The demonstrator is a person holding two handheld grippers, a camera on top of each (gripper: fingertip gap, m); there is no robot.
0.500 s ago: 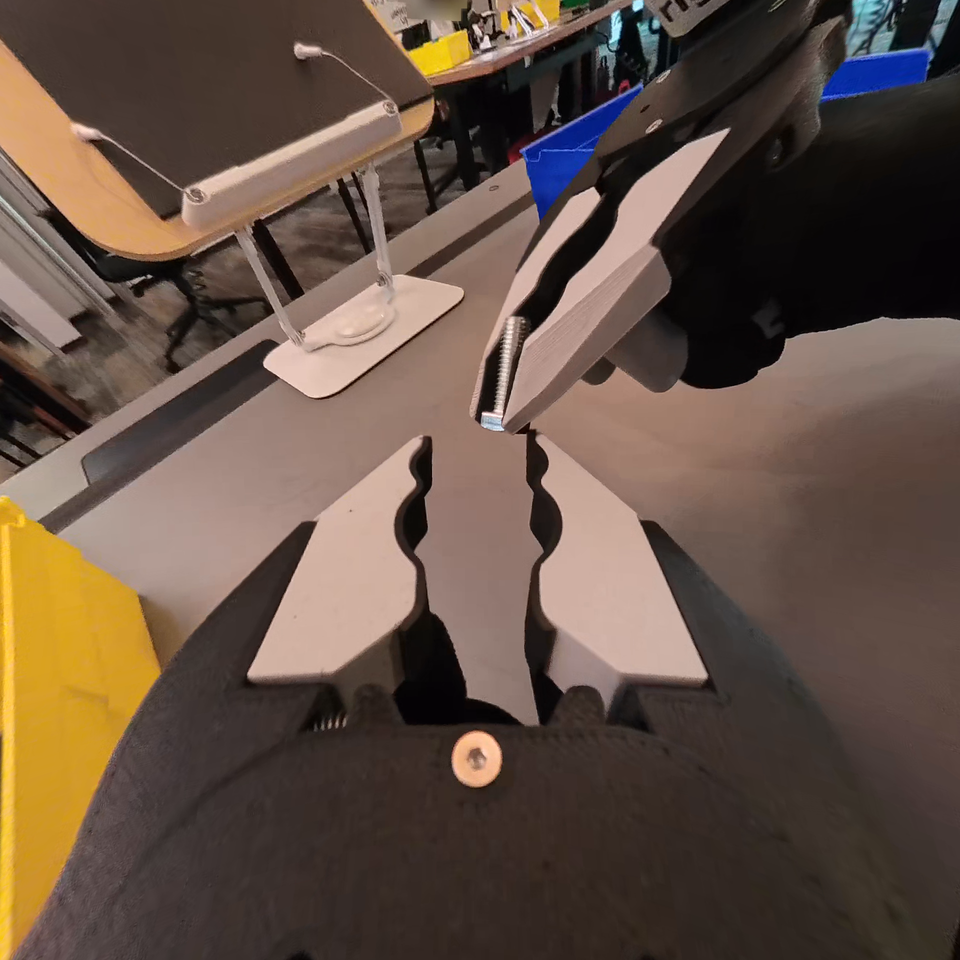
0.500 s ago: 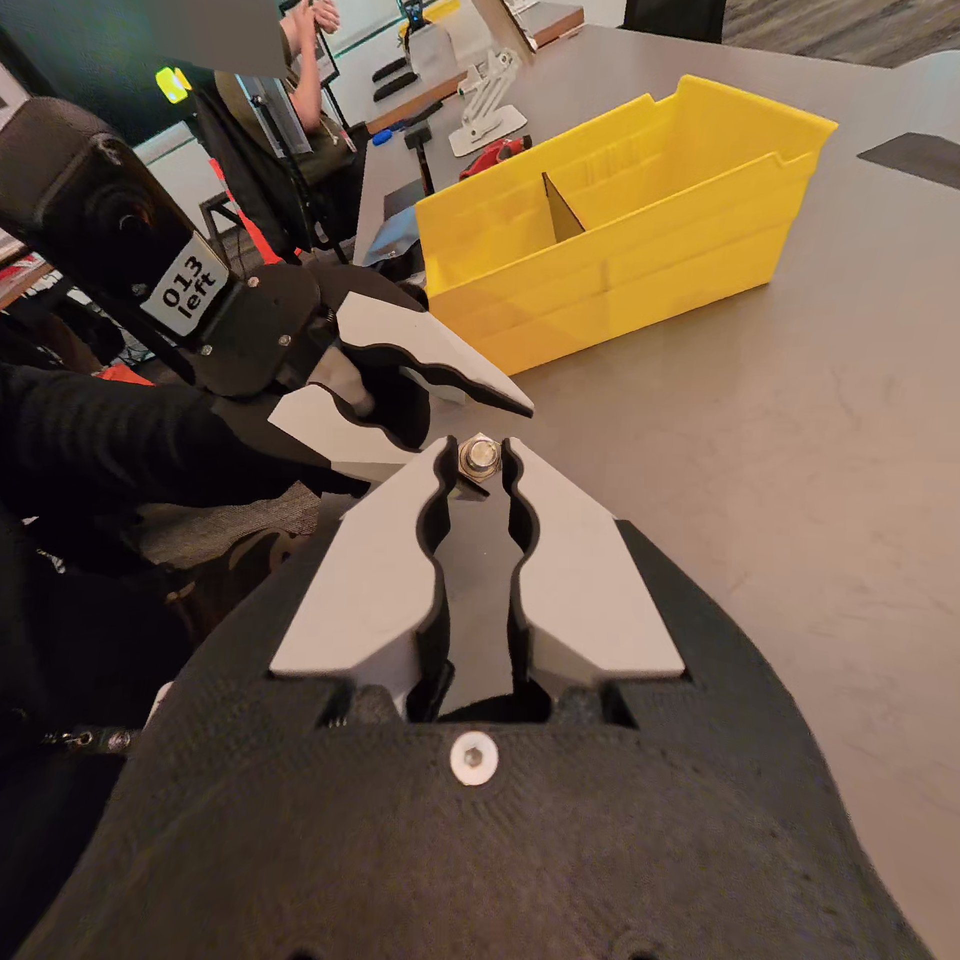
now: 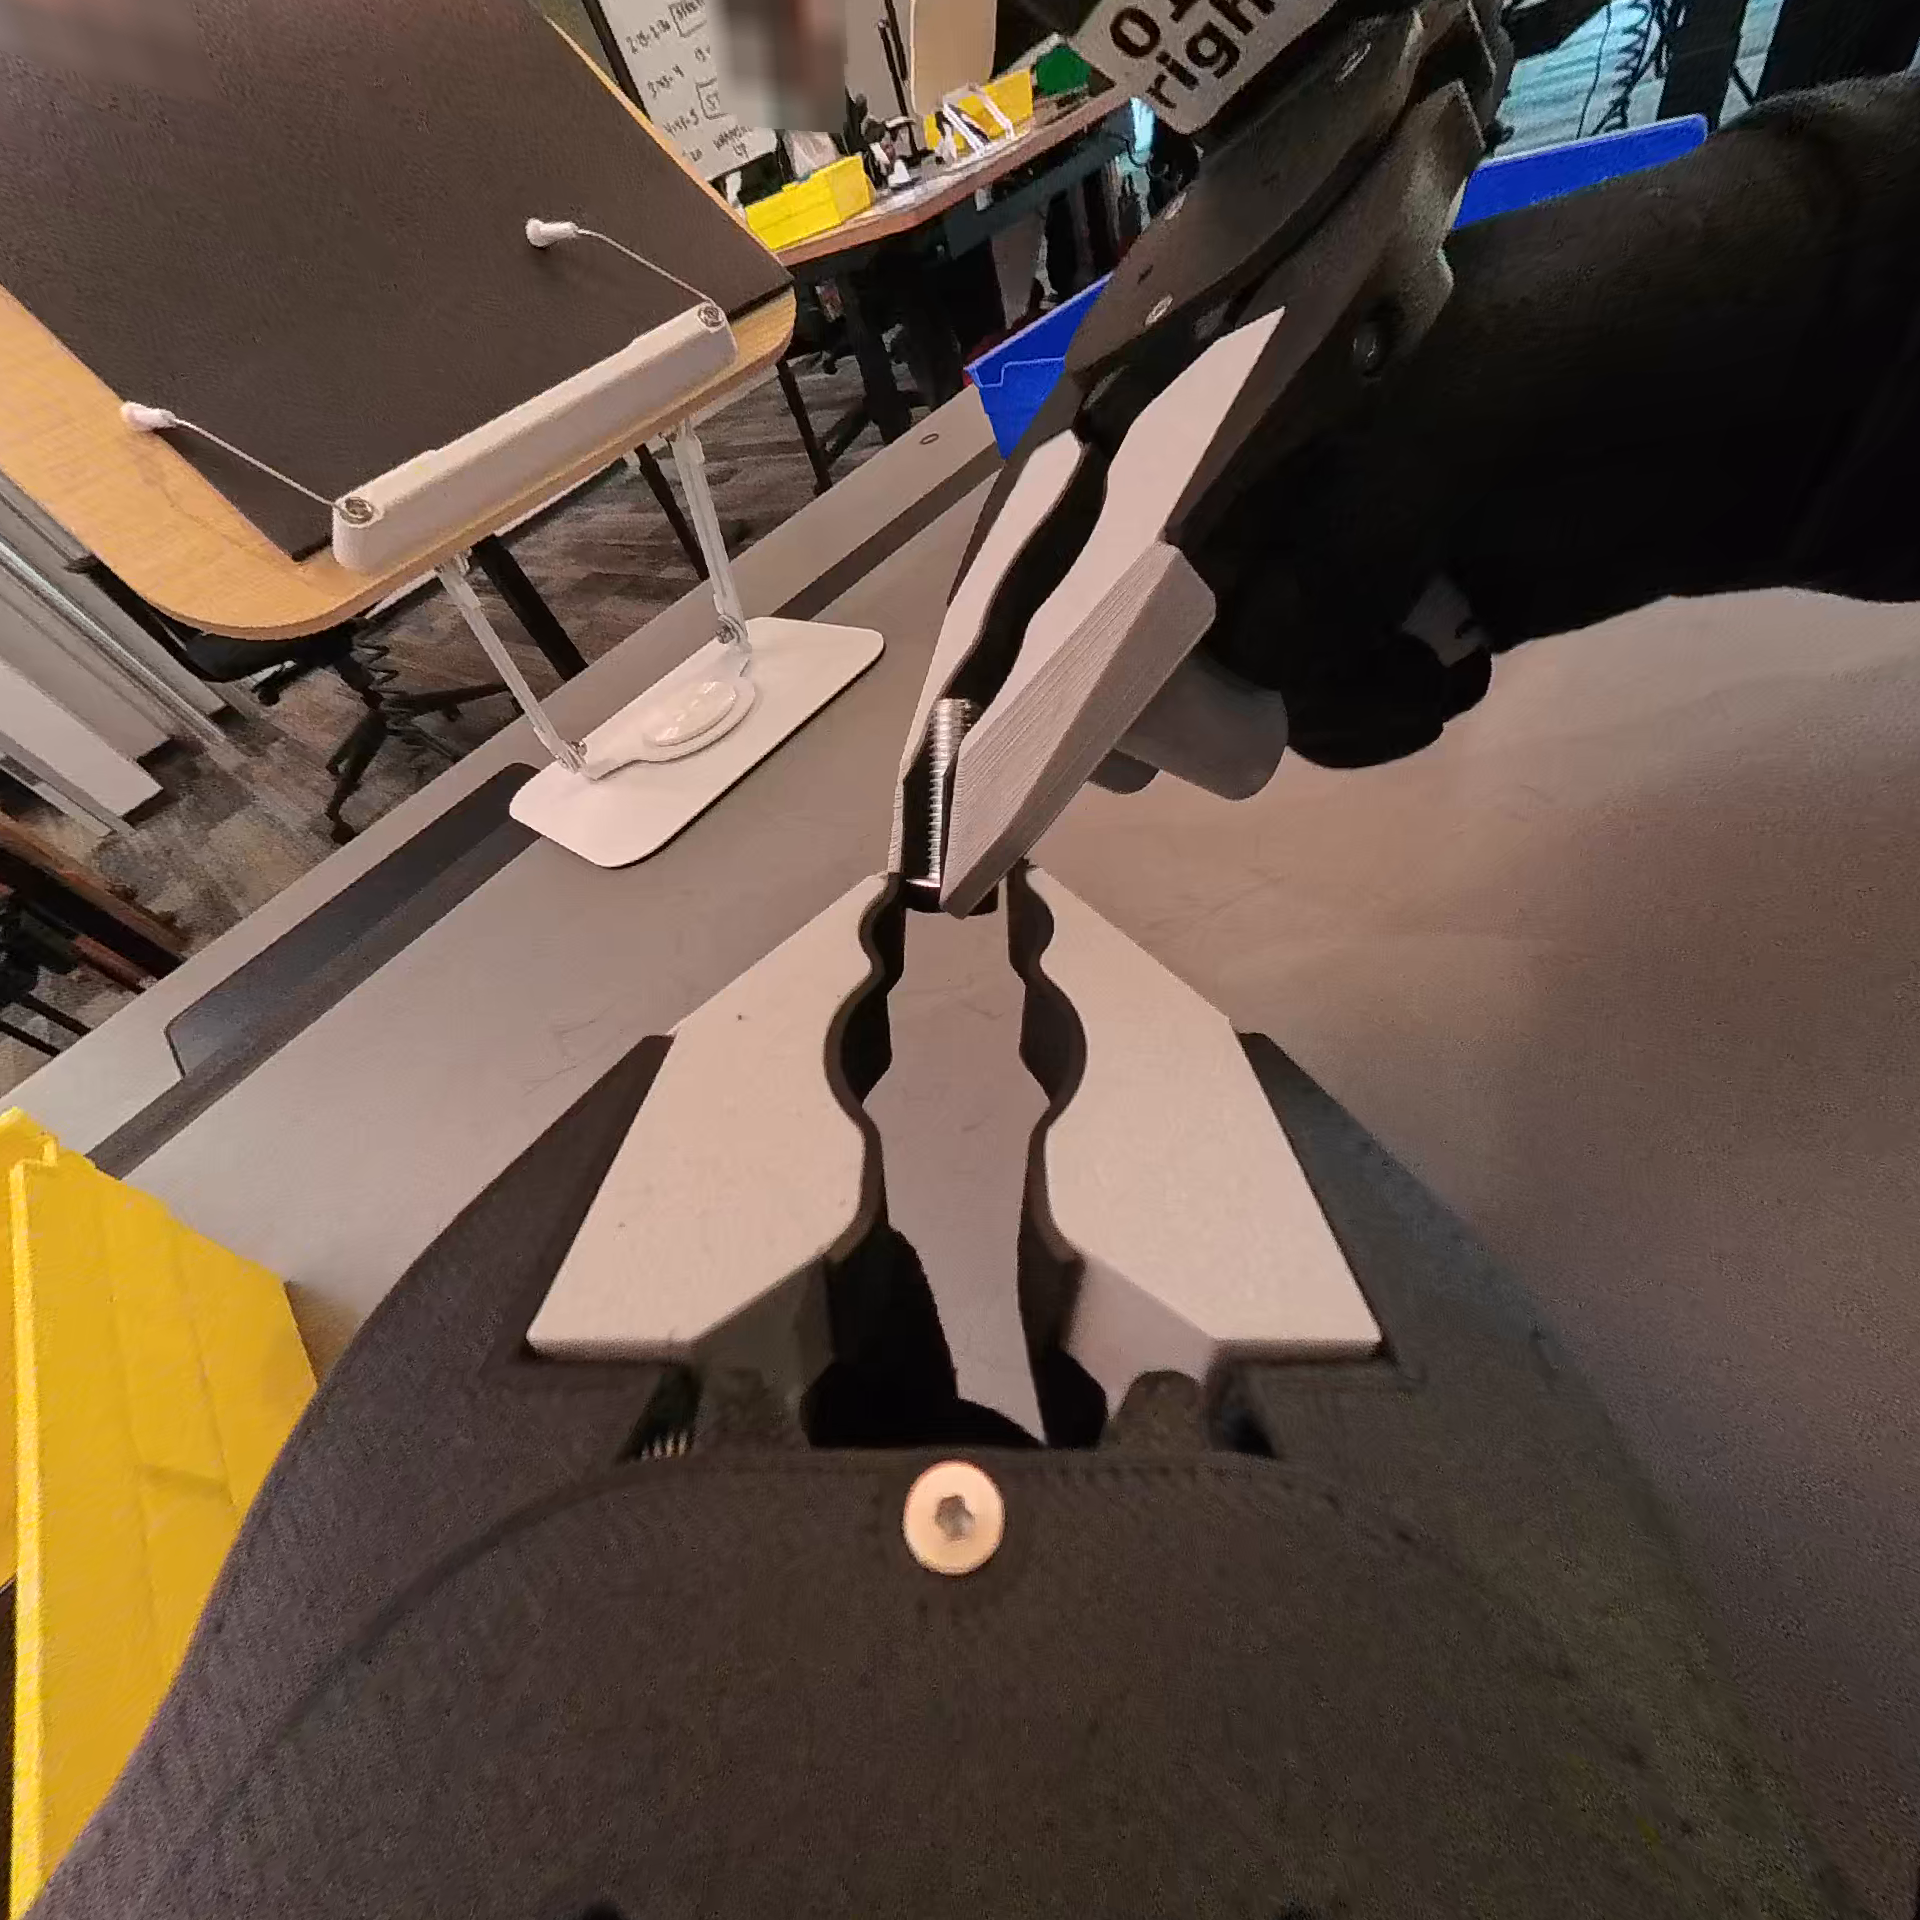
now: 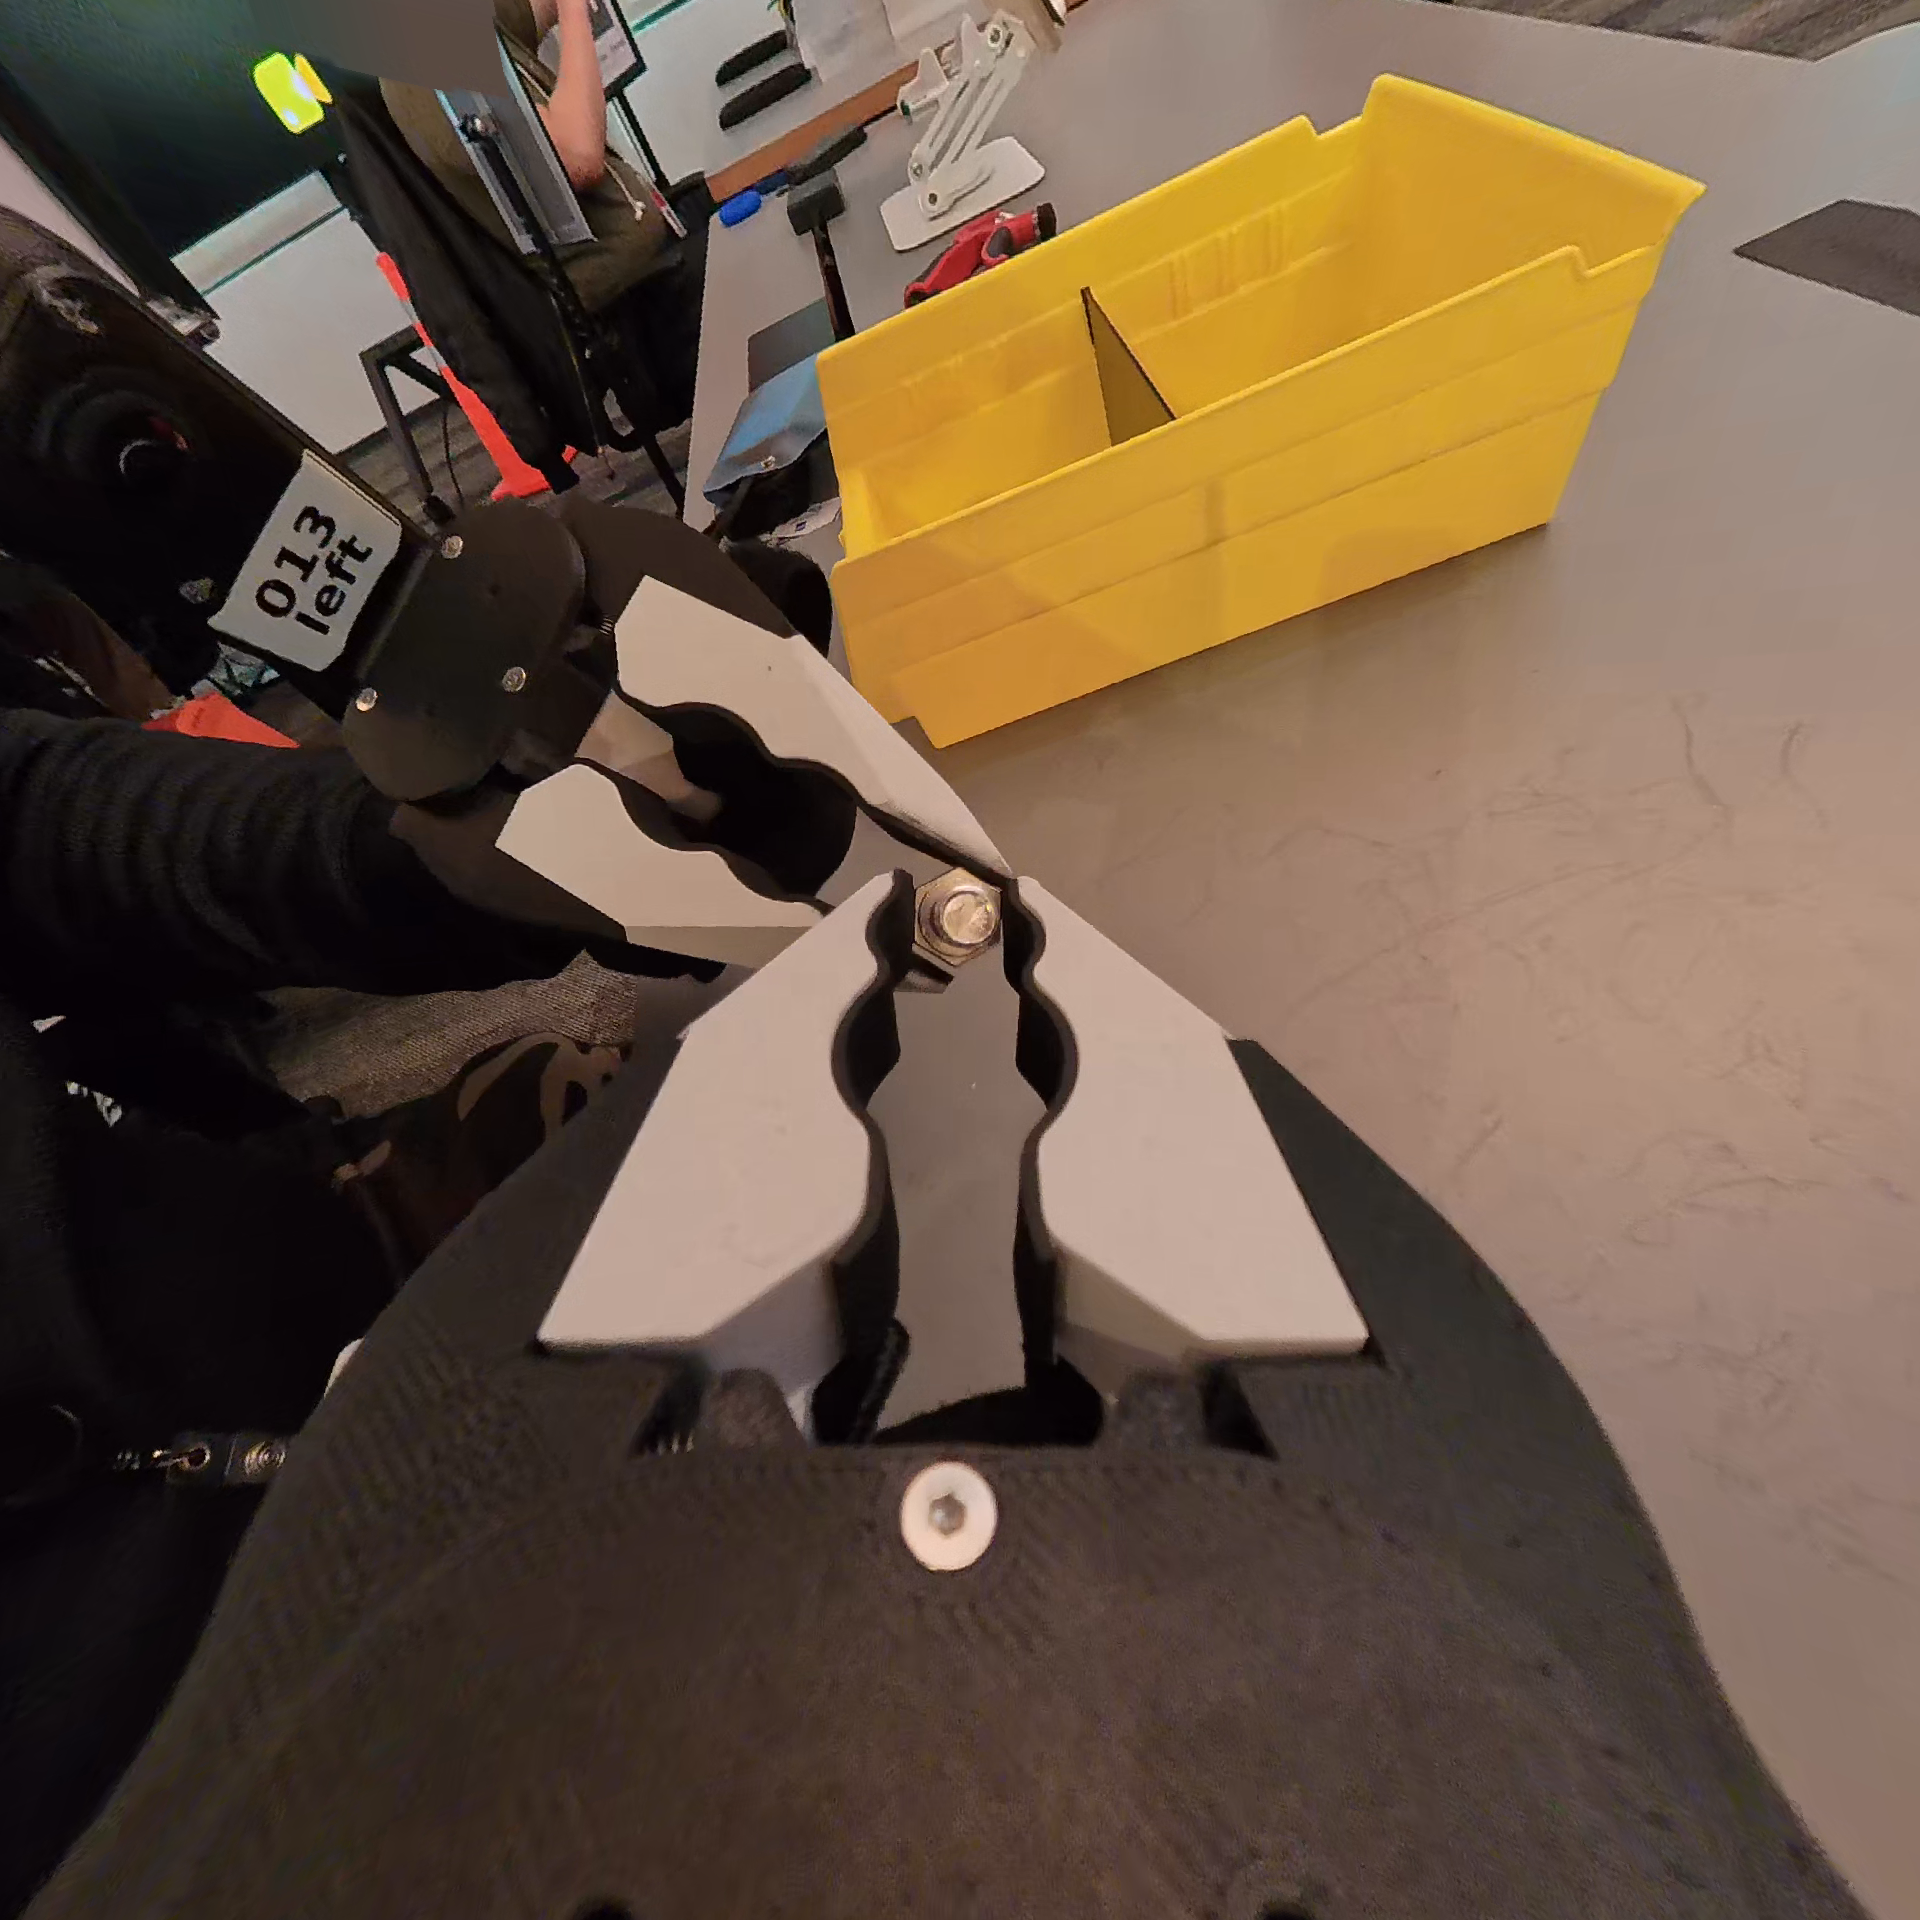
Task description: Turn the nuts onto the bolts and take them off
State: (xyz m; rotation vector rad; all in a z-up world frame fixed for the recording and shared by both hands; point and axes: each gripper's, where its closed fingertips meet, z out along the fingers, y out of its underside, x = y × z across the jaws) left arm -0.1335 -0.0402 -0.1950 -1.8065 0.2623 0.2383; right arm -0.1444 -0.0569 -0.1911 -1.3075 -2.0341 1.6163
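My right gripper [image 4: 958,891] is shut on a silver bolt [image 4: 956,920] and holds it above the grey table. In the right wrist view I see its hex end with a round centre at the fingertips. I cannot tell whether that hex is a nut or the head. In the left wrist view the right gripper [image 3: 935,883] comes down from the upper right, and the bolt's threaded shaft [image 3: 932,790] lies along its fingers. My left gripper [image 3: 951,899] is open, with its two tips on either side of the bolt's lower end. It also shows in the right wrist view [image 4: 912,894], reaching in from the left.
A yellow divided bin [image 4: 1247,520] stands on the grey table [image 4: 1455,1039] beyond the grippers; its corner shows in the left wrist view [image 3: 104,1455]. A white stand [image 3: 696,748] holding a dark board and a blue bin [image 3: 1029,364] are farther back. A person [image 4: 582,156] sits at another desk.
The left gripper has moved forward to the bolt; its open tips now flank the bolt's end, where there was a gap before. The right gripper still holds the bolt.
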